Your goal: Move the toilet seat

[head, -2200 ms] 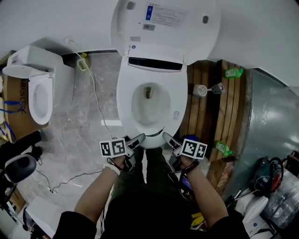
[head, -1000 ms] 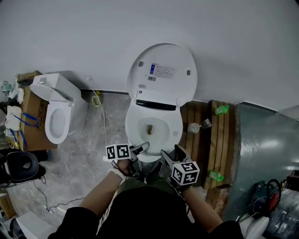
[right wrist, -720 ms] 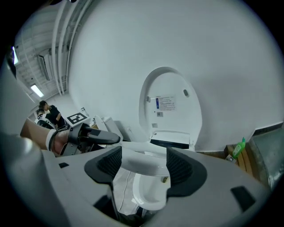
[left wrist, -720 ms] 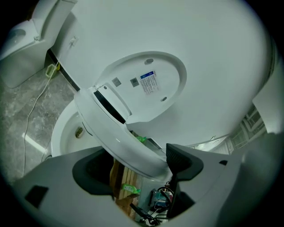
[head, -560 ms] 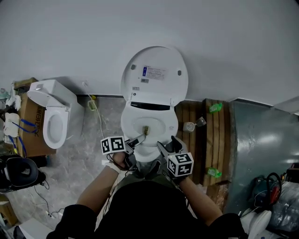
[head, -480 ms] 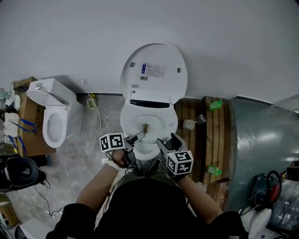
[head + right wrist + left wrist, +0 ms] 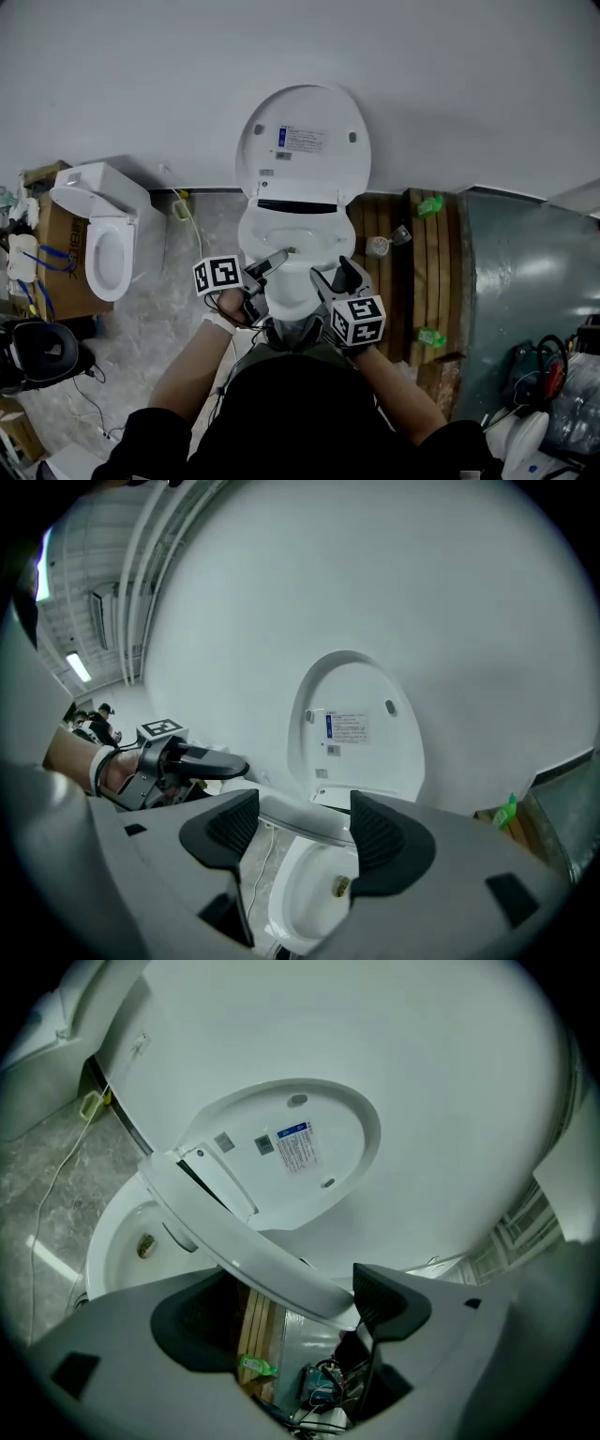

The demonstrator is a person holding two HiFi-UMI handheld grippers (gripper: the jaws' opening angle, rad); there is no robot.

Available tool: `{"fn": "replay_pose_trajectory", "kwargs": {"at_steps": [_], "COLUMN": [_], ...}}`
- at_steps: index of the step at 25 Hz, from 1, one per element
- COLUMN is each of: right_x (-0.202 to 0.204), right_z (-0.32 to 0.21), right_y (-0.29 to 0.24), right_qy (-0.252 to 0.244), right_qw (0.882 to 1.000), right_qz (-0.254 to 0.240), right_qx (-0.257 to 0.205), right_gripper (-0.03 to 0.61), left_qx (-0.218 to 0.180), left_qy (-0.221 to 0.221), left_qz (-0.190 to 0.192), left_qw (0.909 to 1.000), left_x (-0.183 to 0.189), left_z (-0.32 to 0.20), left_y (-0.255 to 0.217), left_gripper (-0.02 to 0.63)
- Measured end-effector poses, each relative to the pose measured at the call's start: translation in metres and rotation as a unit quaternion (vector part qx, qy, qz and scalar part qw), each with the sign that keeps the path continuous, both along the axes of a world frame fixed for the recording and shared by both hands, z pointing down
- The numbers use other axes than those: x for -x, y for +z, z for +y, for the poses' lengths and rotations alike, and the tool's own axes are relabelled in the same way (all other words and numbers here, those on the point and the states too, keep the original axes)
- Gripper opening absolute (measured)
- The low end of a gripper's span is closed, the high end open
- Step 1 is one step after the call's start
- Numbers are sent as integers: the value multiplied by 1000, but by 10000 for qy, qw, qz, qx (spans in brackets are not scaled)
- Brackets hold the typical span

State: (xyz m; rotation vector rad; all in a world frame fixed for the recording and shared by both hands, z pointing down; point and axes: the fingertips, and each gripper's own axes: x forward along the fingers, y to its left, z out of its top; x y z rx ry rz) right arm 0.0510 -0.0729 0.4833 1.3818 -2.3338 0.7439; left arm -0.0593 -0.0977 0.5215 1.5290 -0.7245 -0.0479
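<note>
The white toilet (image 7: 251, 234) stands against the wall with its lid (image 7: 302, 141) upright. The toilet seat (image 7: 253, 1251) is tilted up off the bowl (image 7: 122, 1241), hinged at the back. My left gripper (image 7: 267, 270) is under the seat's front left. Its jaws have just been opening, and the seat rim runs across between them, its end by the right pad (image 7: 384, 1299). My right gripper (image 7: 336, 277) is at the front right, jaws apart, and the seat's front rim (image 7: 291, 819) spans the gap. No pad visibly pinches the seat.
A second, smaller toilet (image 7: 98, 239) and a cardboard box (image 7: 37, 272) stand at the left. A thin cable (image 7: 192, 244) trails over the marble floor. On the right are wooden slats (image 7: 412, 272) with green bottles (image 7: 429, 204), a grey metal panel (image 7: 525, 281) and tools (image 7: 548, 366).
Both grippers have moved up the picture, from the toilet's front edge to over the bowl. The seat's front sits higher with them. The lid has stayed upright.
</note>
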Motion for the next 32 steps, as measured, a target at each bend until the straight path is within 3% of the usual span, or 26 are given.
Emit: {"fn": "replay_pose_trajectory", "kwargs": {"at_steps": [6,18,22,26,28,29,30,32], "right_x": [-1,-9,-11,-12,-13,-13,-13,-12], "right_z": [-17,-68,-87,-104,-110,-112,-115,-119], "right_y": [-10,-36,-45,-52,-54,-55,-55,-57], "right_qy": [18,542,585,585,610,629,650,676], "right_qw": [9995,9944,9926,9913,9908,9906,9905,9904], "right_qz": [-208,-612,-708,-759,-753,-751,-748,-737], "right_qx": [-223,-668,-794,-899,-942,-954,-958,-955], "right_gripper": [328,328,328,328,328,328,328,328], "left_qx": [-91,-445,-722,-1213,-1582,-1803,-2063,-2645], "left_qy": [-117,-525,-462,-434,-248,-104,63,401], "left_qz": [166,418,191,-367,-983,-1418,-1922,-2941], "left_qw": [9998,9968,9961,9910,9822,9733,9594,9176], "left_x": [1,3,2,6,8,9,11,15], "left_z": [-14,-58,-68,-73,-74,-74,-75,-81], "left_y": [-10,-37,-50,-73,-80,-81,-80,-80], "left_gripper": [365,364,364,362,362,362,362,362]}}
